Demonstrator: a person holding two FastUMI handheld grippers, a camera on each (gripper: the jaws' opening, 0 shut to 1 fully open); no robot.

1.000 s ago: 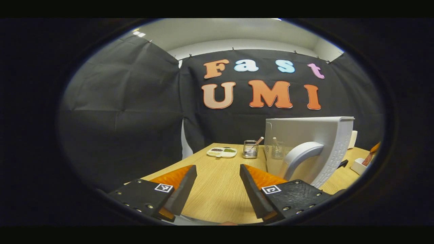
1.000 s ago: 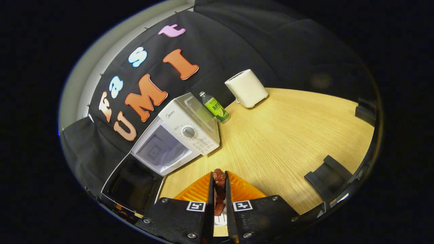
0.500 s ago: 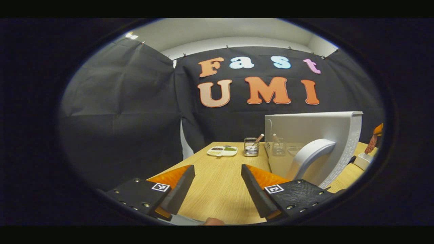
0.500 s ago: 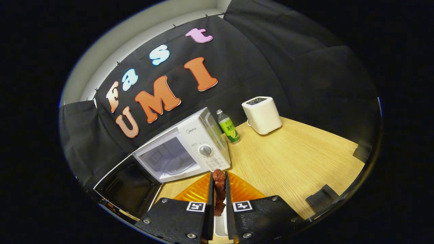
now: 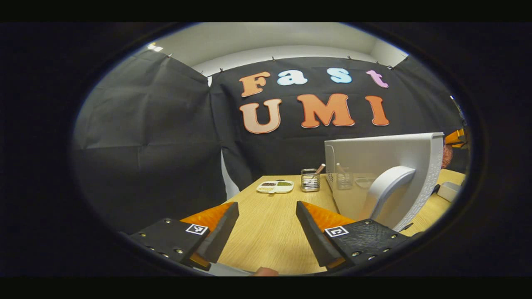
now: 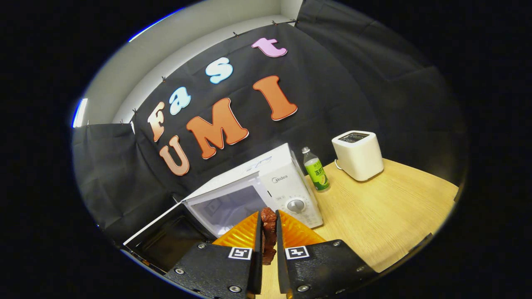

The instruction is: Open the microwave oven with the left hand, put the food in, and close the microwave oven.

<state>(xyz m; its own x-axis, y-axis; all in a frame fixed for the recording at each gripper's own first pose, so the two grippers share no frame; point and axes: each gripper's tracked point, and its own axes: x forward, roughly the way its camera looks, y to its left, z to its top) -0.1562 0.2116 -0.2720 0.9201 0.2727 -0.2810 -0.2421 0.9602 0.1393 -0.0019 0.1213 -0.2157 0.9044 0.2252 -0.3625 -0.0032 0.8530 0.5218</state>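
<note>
the microwave (image 6: 266, 187) stands with its door (image 6: 166, 238) swung wide, and the right gripper (image 6: 269, 245) pinches the food (image 6: 269, 226) just in front of its cavity. the left gripper (image 5: 266, 226), spread and empty, hovers beside the door's handle (image 5: 386, 189). to do this well, i'd carry the food level and deep into the cavity, clear of the door edge, before letting go.

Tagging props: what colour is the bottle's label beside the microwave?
Green, on the bottle beside the microwave; clearest in right gripper view.
</note>
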